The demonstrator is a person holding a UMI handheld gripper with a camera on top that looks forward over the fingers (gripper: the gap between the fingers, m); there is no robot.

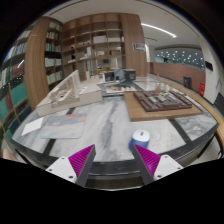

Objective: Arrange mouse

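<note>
A small white mouse (142, 136) with a bluish top lies on the pale marbled table (100, 130), just ahead of my right finger. My gripper (113, 160) is open, held above the near table edge, with nothing between the magenta pads (80, 160). The mouse sits off to the right of the gap, close to the tip of the right pad (147, 160), and I cannot tell whether they touch.
A brown board (165, 100) with dark items on it lies on the table at the far right. Papers (35, 125) lie at the left. White boxes and clutter (75, 92) stand further back, with wooden bookshelves (95, 40) behind.
</note>
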